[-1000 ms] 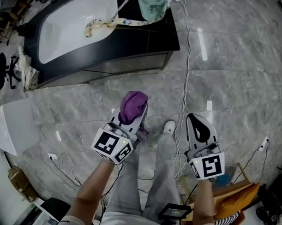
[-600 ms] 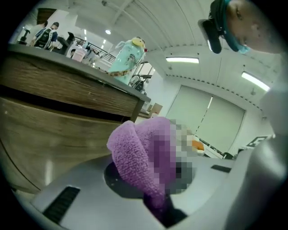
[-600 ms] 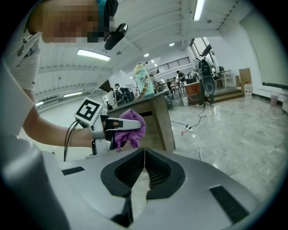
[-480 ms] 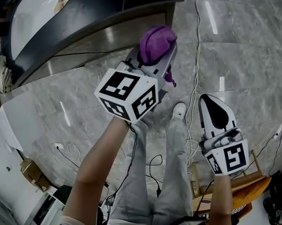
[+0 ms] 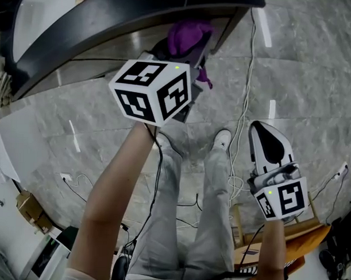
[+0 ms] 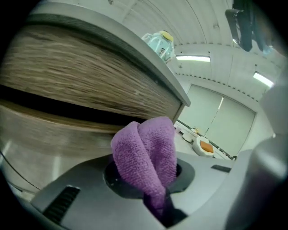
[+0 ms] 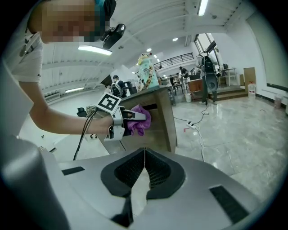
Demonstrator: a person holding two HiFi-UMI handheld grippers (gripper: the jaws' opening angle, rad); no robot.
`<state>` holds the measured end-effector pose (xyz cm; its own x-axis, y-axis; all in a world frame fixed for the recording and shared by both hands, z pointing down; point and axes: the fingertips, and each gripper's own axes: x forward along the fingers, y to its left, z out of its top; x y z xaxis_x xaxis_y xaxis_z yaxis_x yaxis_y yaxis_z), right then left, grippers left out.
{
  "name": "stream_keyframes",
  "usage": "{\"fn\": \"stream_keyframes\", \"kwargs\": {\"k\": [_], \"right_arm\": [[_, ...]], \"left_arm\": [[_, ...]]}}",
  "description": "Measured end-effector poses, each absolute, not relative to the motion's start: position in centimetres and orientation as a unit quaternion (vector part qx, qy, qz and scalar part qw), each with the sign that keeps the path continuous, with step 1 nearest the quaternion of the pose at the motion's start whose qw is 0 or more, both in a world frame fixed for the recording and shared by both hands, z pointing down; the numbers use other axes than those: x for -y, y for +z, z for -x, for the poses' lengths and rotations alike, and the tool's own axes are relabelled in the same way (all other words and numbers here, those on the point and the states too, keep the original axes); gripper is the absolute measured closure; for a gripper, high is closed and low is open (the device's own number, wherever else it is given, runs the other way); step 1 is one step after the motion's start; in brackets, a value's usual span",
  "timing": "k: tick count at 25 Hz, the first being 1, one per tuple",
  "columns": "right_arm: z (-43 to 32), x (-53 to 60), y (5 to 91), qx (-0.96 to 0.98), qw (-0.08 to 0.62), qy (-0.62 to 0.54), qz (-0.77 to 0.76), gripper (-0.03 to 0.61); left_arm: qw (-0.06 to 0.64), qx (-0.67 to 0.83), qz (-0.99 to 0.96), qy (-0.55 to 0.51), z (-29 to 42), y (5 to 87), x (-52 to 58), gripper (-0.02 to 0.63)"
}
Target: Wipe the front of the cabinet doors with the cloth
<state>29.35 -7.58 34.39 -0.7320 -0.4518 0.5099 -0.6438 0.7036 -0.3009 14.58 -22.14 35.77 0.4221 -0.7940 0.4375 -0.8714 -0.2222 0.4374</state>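
My left gripper (image 5: 187, 42) is shut on a purple cloth (image 5: 185, 36), bunched up between the jaws (image 6: 148, 155). It is raised against the wood-grain cabinet front (image 6: 76, 85), which stands under a dark countertop (image 5: 134, 14). The right gripper view shows the cloth (image 7: 137, 120) touching the cabinet door (image 7: 155, 126) near its upper right part. My right gripper (image 5: 267, 140) hangs low at the right with its jaws shut on nothing (image 7: 144, 157).
A white sink basin (image 5: 48, 6) is set in the countertop, with a pale green bottle (image 7: 147, 72) on top. White cables (image 5: 242, 110) trail over the marble floor. My legs and white shoes (image 5: 221, 138) are below. An orange wooden thing (image 5: 298, 238) is at lower right.
My left gripper has lifted from waist height and moved forward with the cloth to the cabinet front. The right gripper has stayed low at the right.
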Motion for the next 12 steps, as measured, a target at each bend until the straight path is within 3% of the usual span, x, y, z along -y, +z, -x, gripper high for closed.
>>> {"fn": "stream_keyframes", "kwargs": {"k": [12], "right_arm": [[-16.8,4.8,34.3,0.912,0.208,0.225,-0.273,0.551]], "left_arm": [[0.316,0.585,-0.737,0.120,4.4,38.0,15.0,0.549]]}}
